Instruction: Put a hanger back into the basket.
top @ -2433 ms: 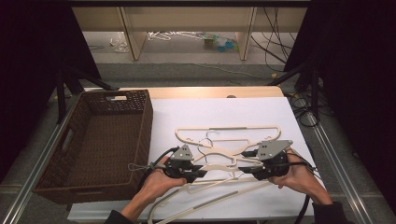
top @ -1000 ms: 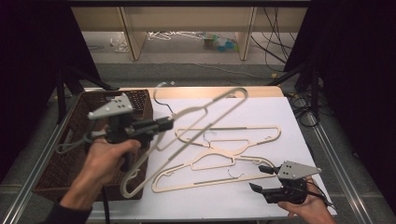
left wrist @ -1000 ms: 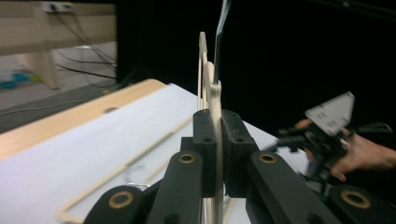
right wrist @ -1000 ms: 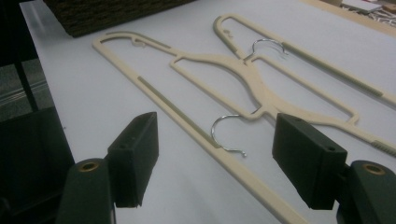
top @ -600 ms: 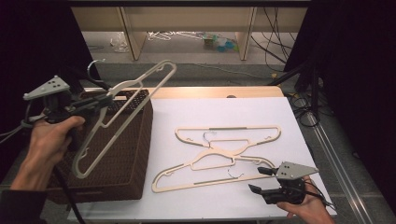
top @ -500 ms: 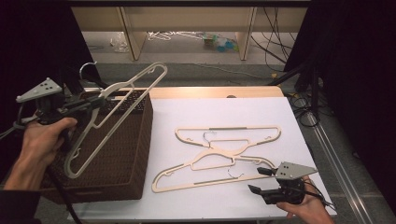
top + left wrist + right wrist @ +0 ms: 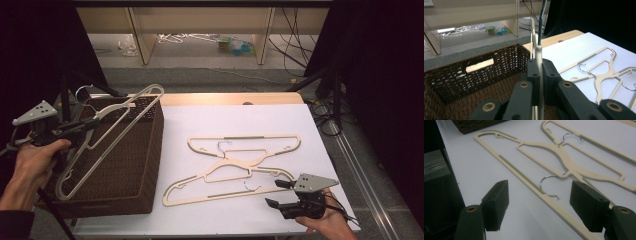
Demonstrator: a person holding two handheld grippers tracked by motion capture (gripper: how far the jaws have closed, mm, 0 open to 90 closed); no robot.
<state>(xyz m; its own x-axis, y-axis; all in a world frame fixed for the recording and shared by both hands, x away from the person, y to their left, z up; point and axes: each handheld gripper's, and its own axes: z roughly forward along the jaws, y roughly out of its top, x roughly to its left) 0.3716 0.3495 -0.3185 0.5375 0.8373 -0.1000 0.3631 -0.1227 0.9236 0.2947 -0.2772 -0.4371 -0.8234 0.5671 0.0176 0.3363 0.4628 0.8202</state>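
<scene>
In the last half second I have lowered the cream plastic hanger with the metal hook (image 7: 102, 135), clamped between the shut jaws of my left hand-held gripper (image 7: 86, 125), so its lower end now dips inside the dark brown wicker basket (image 7: 145, 175) below that gripper; I judge it ready to release. Its long axis slants from down inside the basket up and away past the far rim, hook uppermost. My right hand-held gripper (image 7: 539, 202) rests open on the table, just short of the two cream hangers (image 7: 564, 162) lying crossed beyond its jaws.
</scene>
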